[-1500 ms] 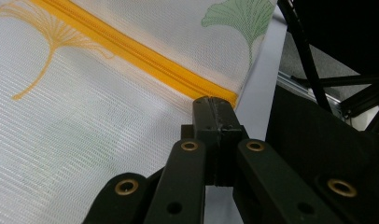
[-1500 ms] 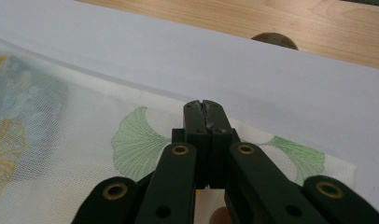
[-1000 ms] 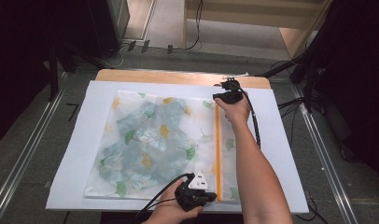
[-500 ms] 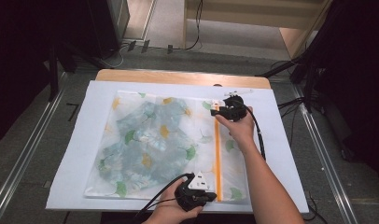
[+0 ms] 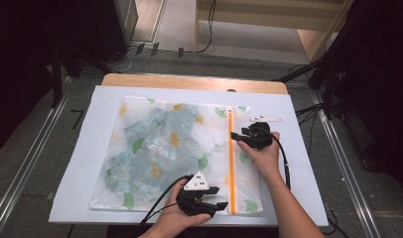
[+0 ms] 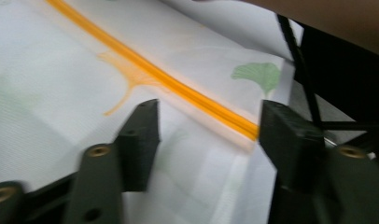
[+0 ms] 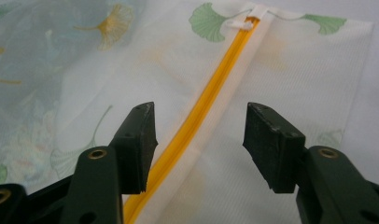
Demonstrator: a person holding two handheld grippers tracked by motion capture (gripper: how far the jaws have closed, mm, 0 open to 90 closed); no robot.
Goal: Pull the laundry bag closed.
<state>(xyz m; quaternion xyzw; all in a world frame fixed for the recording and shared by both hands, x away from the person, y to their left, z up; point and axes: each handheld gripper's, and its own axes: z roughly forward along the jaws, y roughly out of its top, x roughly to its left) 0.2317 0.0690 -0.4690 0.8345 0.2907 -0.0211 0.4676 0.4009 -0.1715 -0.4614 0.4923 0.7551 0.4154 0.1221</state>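
A white mesh bag [image 5: 160, 148] printed with ginkgo leaves lies flat on the white sheet [image 5: 299, 163], with bluish fabric inside it. Its orange zipper [image 5: 231, 163] runs away from me along the bag's right side. My left gripper [image 5: 215, 197] sits at the zipper's near end; its jaws have just been opening, and the zipper end [image 6: 234, 122] lies between them untouched. My right gripper [image 5: 236, 136] hovers farther up the zipper [image 7: 201, 112], and its jaws have also just been opening, astride the orange line. The white zipper pull [image 7: 246, 23] rests at the far end.
A small white strip [image 5: 265, 119] lies on the sheet just beyond my right hand. The wooden table edge [image 5: 189, 82] shows at the back, and metal rails [image 5: 31, 163] run along both sides. Black cables trail from both grippers.
My right hand has slid back toward me along the zipper from its far end, and its jaws have spread. My left gripper's jaws have parted from the bag's near end.
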